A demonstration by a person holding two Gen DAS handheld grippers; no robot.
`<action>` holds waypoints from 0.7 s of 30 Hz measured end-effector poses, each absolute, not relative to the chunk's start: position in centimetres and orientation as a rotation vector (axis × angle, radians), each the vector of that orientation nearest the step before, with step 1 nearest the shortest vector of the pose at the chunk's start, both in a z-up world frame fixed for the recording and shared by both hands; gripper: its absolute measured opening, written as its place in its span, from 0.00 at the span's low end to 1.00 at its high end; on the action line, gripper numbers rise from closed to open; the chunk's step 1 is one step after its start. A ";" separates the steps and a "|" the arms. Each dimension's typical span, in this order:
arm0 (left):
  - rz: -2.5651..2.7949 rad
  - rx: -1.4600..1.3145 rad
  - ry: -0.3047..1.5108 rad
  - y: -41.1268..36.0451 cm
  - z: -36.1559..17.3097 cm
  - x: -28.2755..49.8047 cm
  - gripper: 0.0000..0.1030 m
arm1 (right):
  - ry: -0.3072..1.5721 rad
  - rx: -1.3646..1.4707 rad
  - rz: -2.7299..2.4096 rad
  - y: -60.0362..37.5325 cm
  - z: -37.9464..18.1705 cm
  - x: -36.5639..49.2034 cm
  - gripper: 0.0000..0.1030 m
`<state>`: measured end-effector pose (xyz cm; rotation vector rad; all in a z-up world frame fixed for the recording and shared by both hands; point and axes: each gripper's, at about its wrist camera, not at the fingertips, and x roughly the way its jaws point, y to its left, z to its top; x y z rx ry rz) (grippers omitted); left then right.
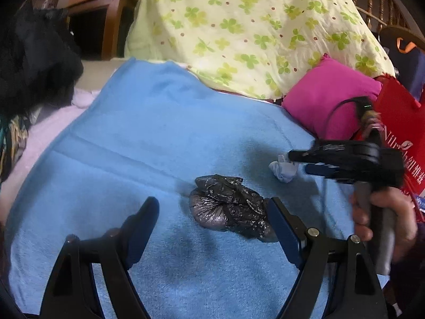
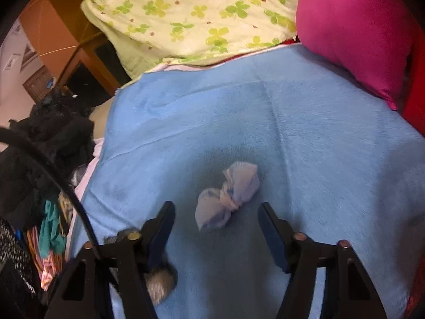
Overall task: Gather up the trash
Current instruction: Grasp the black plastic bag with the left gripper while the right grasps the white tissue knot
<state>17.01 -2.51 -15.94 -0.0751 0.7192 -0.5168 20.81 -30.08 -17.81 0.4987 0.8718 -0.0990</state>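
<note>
A crumpled black plastic bag (image 1: 231, 207) lies on the blue towel (image 1: 164, 133). My left gripper (image 1: 212, 207) is open just before it, its right finger beside the bag's right end. A knotted white tissue wad (image 2: 228, 194) lies on the towel (image 2: 305, 133); it also shows in the left wrist view (image 1: 283, 168). My right gripper (image 2: 216, 210) is open with the wad just ahead of its fingertips. From the left wrist view, the right gripper (image 1: 300, 162) comes in from the right, held by a hand. A part of the black bag (image 2: 159, 284) shows behind the right gripper's left finger.
A clover-print quilt (image 1: 252, 26) and a pink pillow (image 1: 329, 98) lie at the towel's far side. A red bag (image 1: 401, 122) stands at the right. Dark clothes (image 1: 34, 63) are piled at the left, with wooden furniture (image 1: 106, 13) behind.
</note>
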 end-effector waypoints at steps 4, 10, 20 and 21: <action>-0.540 -0.136 0.744 -2.4 -16.2 18.0 0.81 | 0.971 0.503 -0.131 -29.9 -20.0 24.0 0.38; -0.593 -0.253 0.832 -3.2 -17.5 20.2 0.81 | 0.928 0.377 -0.097 -28.3 -19.6 23.2 0.27; -0.588 -0.216 0.961 -7.1 -20.5 22.5 0.80 | 0.757 0.317 -0.094 -29.5 -16.4 14.3 0.27; -0.586 -0.206 0.961 -7.4 -20.6 22.5 0.70 | 0.745 0.321 -0.094 -29.5 -16.1 13.4 0.27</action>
